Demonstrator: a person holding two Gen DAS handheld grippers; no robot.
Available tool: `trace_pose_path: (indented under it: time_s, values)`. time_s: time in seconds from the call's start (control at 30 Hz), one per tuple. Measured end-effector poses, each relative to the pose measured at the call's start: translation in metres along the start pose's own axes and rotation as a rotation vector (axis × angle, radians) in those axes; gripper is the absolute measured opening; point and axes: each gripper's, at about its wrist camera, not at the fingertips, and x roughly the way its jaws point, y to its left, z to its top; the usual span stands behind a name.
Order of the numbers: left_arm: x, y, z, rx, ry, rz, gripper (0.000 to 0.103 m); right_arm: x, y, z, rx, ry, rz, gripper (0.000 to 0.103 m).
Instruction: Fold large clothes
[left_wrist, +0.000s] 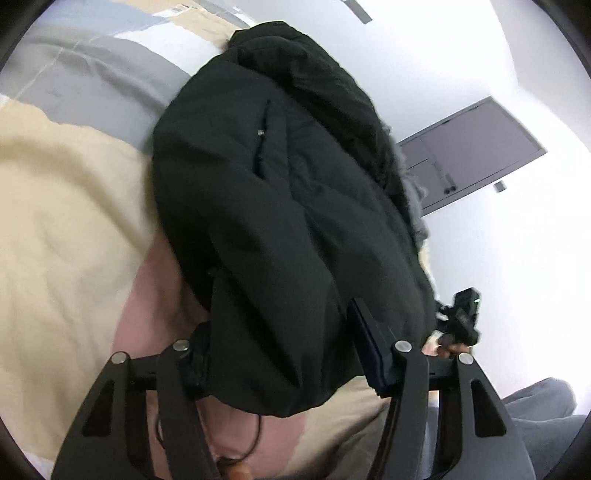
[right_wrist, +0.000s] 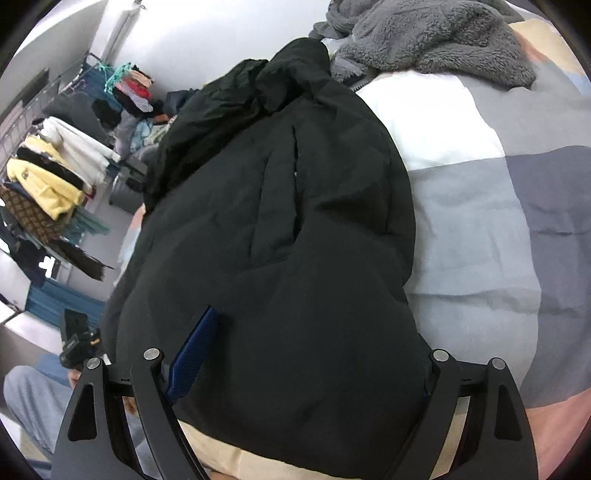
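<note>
A bulky black padded jacket lies on the bed, bunched lengthwise, with a zip pocket showing. My left gripper has its jaws wide apart with the jacket's near end between them; one blue pad shows at the right and the left finger is buried in fabric. In the right wrist view the same jacket fills the middle. My right gripper is also spread wide around the jacket's near end, with the left blue pad visible and the right finger hidden by cloth.
The bed cover has grey, white, beige and pink patches. A grey fleece garment lies at the far end. A clothes rack stands at left by the wall. The other gripper shows at right, and a grey door beyond.
</note>
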Motion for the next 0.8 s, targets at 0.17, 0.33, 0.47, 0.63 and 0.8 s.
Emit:
trace_pose_path:
  time_s: [0.17,0.33,0.47,0.63,0.8]
  values:
    - [0.012,0.021,0.01,-0.071,-0.013,0.026,0.072,0.005,-0.006,-0.001,0.008,0.004,-0.021,0.087]
    - [0.023,0.022,0.008,-0.081,-0.027,0.023,0.072,0.007,-0.008,-0.004,0.027,-0.008,-0.009,0.087]
    - [0.025,0.021,0.003,-0.113,-0.036,-0.008,0.065,0.008,-0.007,-0.006,0.033,0.001,0.022,0.084]
    - [0.022,0.025,-0.006,-0.202,-0.016,-0.075,0.047,0.01,0.006,-0.006,0.025,0.014,0.071,0.055]
    - [0.018,0.014,-0.001,-0.225,-0.025,-0.059,0.024,0.002,0.032,0.001,-0.028,0.005,0.061,0.02]
